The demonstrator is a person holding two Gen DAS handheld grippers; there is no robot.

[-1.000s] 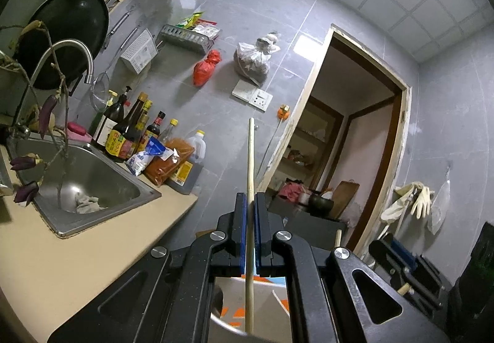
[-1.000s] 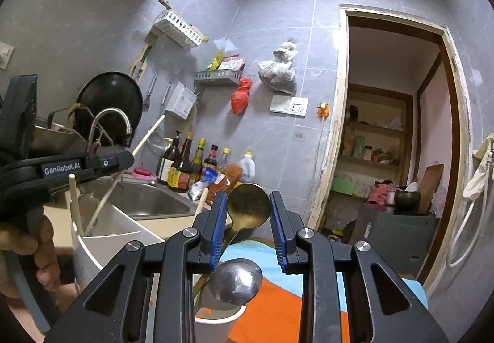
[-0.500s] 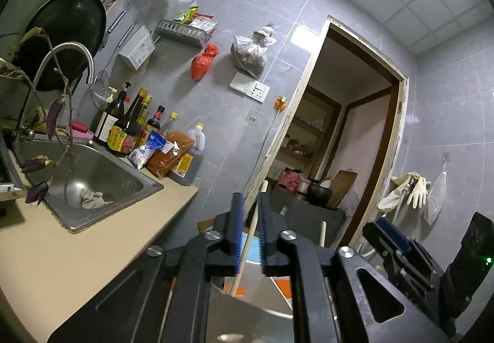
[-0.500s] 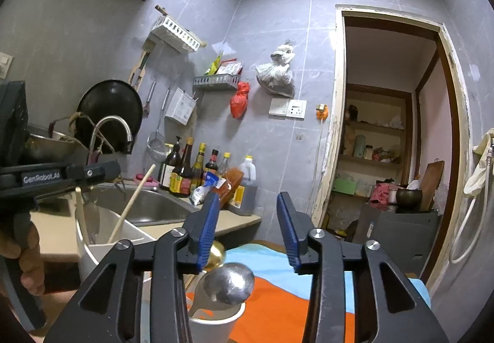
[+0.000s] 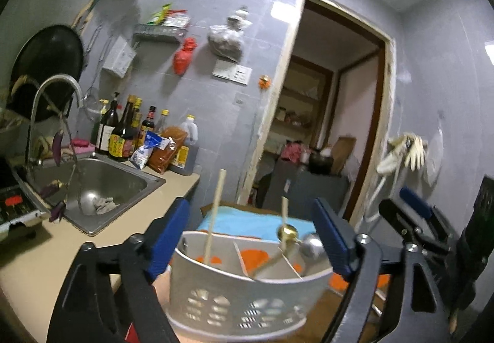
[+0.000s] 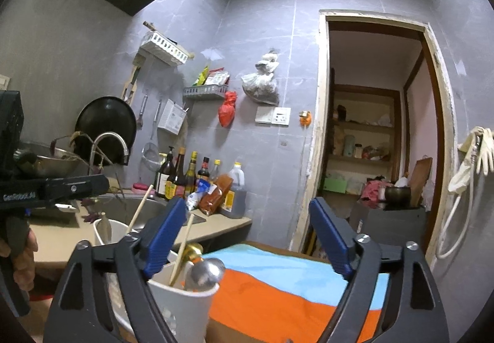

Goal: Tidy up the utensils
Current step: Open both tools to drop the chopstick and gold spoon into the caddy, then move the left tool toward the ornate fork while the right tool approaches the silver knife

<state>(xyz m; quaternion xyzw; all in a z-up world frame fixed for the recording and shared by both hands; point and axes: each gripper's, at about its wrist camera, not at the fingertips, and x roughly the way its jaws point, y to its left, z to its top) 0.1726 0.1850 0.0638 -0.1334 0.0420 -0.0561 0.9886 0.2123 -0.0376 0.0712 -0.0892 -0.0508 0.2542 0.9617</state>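
utensils [image 5: 287, 238] upright in the white caddy [image 5: 247, 296], both grippers' fingers [image 5: 168, 239] [image 6: 165, 238] opening wide, empty

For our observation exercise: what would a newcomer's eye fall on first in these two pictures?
Probably the white utensil caddy low in the middle, between the left gripper's opening jaws, with chopsticks, a gold spoon and a silver spoon standing in its compartments. Next, the orange and blue cloth under the right gripper, whose empty jaws are also opening, and the black wok hanging above the sink.

A white divided caddy [image 5: 247, 296] holds leaning chopsticks [image 5: 216, 213], a gold spoon [image 5: 287, 233] and a silver spoon [image 5: 311, 245]
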